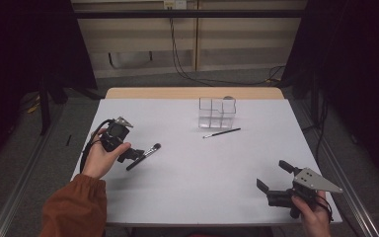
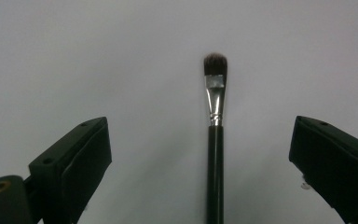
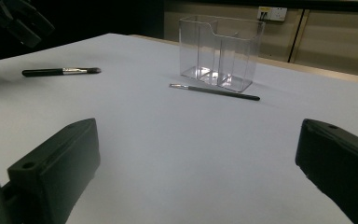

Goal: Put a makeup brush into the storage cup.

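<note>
Your left gripper (image 2: 200, 158) hangs over the makeup brush (image 2: 215, 140) with jaws spread wide, the handle lying untouched between them on the table's (image 1: 192, 163) left side. Your right gripper (image 1: 272, 176) rests released, near right.

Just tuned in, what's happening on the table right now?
The left gripper sits over the thick makeup brush, jaws wide apart with the handle lying between them, not yet gripped. The right gripper rests open near the table's front corner. A thin brush lies beside the clear compartment organizer.
</note>
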Motion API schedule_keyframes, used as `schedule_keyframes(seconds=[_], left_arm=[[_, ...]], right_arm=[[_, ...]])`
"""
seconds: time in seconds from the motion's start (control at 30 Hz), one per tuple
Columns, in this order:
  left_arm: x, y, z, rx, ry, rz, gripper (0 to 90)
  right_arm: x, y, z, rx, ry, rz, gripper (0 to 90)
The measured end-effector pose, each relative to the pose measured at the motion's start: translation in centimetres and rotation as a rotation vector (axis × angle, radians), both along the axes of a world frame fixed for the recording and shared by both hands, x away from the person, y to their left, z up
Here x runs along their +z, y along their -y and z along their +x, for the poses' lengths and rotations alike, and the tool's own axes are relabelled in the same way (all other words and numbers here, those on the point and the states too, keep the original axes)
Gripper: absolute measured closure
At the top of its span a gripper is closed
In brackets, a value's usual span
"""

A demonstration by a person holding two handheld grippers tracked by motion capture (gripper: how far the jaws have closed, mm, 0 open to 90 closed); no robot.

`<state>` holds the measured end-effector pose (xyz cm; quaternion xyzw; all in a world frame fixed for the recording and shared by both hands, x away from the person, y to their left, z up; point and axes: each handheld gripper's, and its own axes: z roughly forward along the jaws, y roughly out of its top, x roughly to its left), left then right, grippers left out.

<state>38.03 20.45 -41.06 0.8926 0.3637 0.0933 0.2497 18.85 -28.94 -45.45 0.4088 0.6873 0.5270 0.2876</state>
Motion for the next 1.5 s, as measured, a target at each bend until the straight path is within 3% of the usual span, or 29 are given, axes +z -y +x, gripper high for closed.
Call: schedule_keyframes(seconds=[0.1,0.23,0.27,0.3,0.33,0.47,0.57,0.73,0.87,1.1,1.2,1.23,1.4,1.5], left_arm=[[-0.4,0.2,0.2,-0.004,-0.059,0.04,5.6],[-0.7,0.6,0.5,-0.017,-0.084,0.094,5.5],[-0.8,0.7,0.6,0.004,-0.079,0.107,5.2],[-0.9,0.8,0.7,0.018,-0.09,0.115,5.0],[-1.0,0.8,0.8,-0.006,-0.11,0.141,5.9],[-1.7,1.0,1.3,-0.014,-0.171,0.191,5.8],[-1.9,1.0,1.4,-0.019,-0.182,0.211,6.2],[-2.2,1.3,1.5,-0.042,-0.23,0.21,6.4],[-2.4,1.6,1.4,-0.059,-0.24,0.238,8.6],[-2.8,1.8,1.5,-0.078,-0.252,0.261,22.7],[-2.8,1.9,1.5,-0.07,-0.244,0.241,34.7],[-2.8,1.9,1.6,-0.079,-0.247,0.258,36.8],[-3.4,2.0,1.7,-0.097,-0.276,0.28,40.5],[-3.4,2.0,1.8,-0.058,-0.27,0.27,43.7]], right_arm=[[0.0,0.0,0.0,0.0,-0.001,0.0,0.0],[0.0,0.0,0.0,0.004,-0.004,-0.006,0.0],[0.0,-0.1,0.0,0.005,-0.004,-0.007,0.0],[0.0,-0.1,0.0,0.006,-0.004,-0.007,0.0],[0.0,-0.1,0.0,0.006,-0.005,-0.005,0.0],[0.0,-0.1,0.0,0.006,-0.004,-0.004,0.0],[-0.1,0.0,0.1,0.007,-0.006,-0.006,0.0],[-0.1,-0.1,0.1,0.016,-0.009,-0.011,0.0],[-0.1,-0.1,0.1,0.013,-0.008,-0.009,0.0],[-0.1,-0.1,0.1,0.016,-0.01,-0.012,0.0],[-0.1,-0.1,0.1,0.015,-0.012,-0.013,0.0],[-0.1,-0.1,0.1,0.015,-0.014,-0.015,0.0],[-0.1,-0.1,0.2,0.018,-0.018,-0.015,0.0],[-0.2,-0.1,0.2,0.017,-0.019,-0.017,0.0]])
